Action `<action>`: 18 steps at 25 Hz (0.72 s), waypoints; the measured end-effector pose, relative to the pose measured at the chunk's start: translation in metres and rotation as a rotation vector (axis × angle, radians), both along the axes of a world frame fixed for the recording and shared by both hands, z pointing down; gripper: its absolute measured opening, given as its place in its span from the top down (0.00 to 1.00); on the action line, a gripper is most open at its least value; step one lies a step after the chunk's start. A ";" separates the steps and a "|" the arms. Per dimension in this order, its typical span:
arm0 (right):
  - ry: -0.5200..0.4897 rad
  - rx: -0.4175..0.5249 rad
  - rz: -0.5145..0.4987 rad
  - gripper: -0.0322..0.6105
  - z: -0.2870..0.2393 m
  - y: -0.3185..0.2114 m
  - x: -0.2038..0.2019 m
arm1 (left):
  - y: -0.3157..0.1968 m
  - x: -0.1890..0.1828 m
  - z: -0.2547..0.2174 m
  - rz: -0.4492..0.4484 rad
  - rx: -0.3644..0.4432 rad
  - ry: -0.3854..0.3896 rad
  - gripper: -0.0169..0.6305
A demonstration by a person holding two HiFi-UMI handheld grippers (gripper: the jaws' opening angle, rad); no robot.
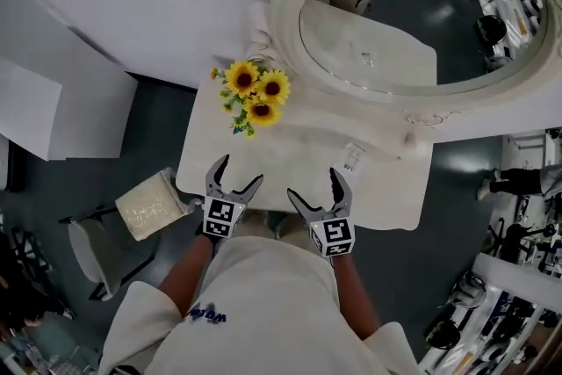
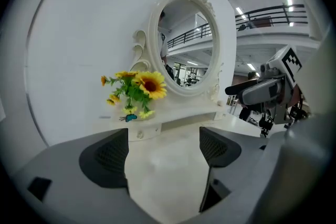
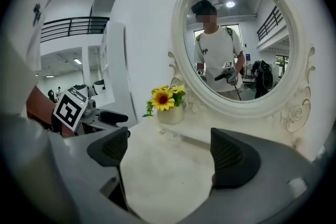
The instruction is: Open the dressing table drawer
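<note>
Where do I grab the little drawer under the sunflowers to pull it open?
Pinch the small round knob on the drawer front, just below the sunflowers. Come straight from the front, low over the tabletop. The face looks flat, so the knob sticking out is likely the only hold. The open left gripper faces it.

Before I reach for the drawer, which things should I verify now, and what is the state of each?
1. Left gripper open, nothing between jaws: ok.
2. Right gripper open, nothing between jaws: ok.
3. Drawer knob showing in left gripper view: ok.
4. A gripper at the knob: not ok, both hover over the tabletop front.
5. Sunflowers on the shelf, apart from the knob: ok.
</note>
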State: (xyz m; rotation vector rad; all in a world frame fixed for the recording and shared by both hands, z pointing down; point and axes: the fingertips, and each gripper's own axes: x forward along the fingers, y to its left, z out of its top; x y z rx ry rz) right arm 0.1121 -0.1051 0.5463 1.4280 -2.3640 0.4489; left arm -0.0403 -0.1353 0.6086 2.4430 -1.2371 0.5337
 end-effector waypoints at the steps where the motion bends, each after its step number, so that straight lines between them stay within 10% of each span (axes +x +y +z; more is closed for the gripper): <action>1: 0.006 -0.008 0.008 0.16 0.006 -0.004 -0.002 | -0.005 0.000 0.007 0.017 -0.007 -0.004 0.31; 9: -0.006 -0.037 0.063 0.16 0.041 -0.023 -0.009 | -0.028 0.008 0.058 0.092 -0.079 -0.047 0.31; 18: -0.001 -0.076 -0.007 0.16 0.063 -0.026 -0.008 | -0.062 0.015 0.091 -0.055 -0.066 -0.076 0.32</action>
